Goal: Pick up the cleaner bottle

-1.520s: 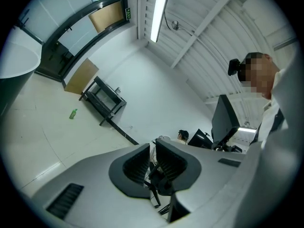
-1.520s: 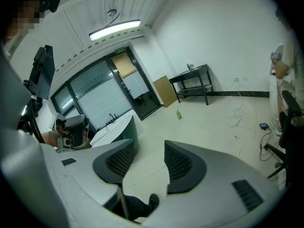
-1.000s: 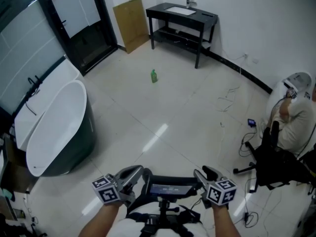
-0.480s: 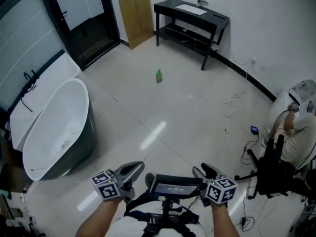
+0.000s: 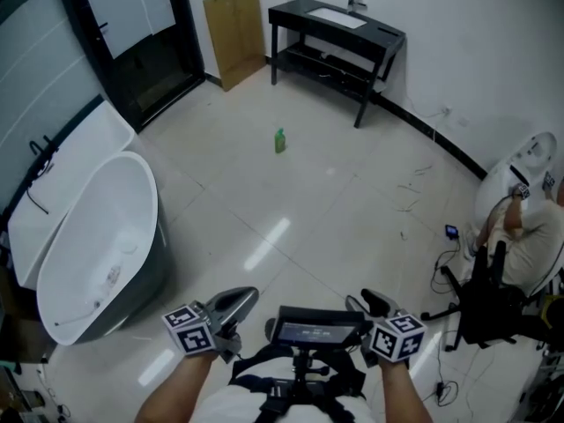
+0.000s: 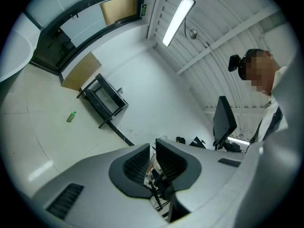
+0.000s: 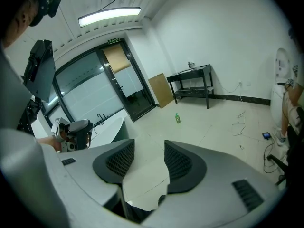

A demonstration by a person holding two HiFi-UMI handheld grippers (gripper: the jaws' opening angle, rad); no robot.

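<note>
One white bathtub [image 5: 97, 236], well left of black vanity table [image 5: 339, 29]; cardboard sheet [image 5: 233, 33] just left of table; left gripper [image 6: 153, 158], jaws pressed together, empty; right gripper [image 7: 149, 163], jaws spread, empty; both far from table; green cleaner bottle [image 5: 279, 140] upright on floor before table, well apart from grippers.

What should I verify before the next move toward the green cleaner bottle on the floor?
1. Cleaner bottle located: ok, upright on the floor, before the black sink table.
2. Bottle within reach: not ok, far ahead of both grippers.
3. Right gripper ready: ok, jaws apart, nothing between them.
4. Left gripper ready: not ok, jaws together, empty.
5. Path to the bottle: ok, bathtub at the left and cables at the right lie off the line.
</note>
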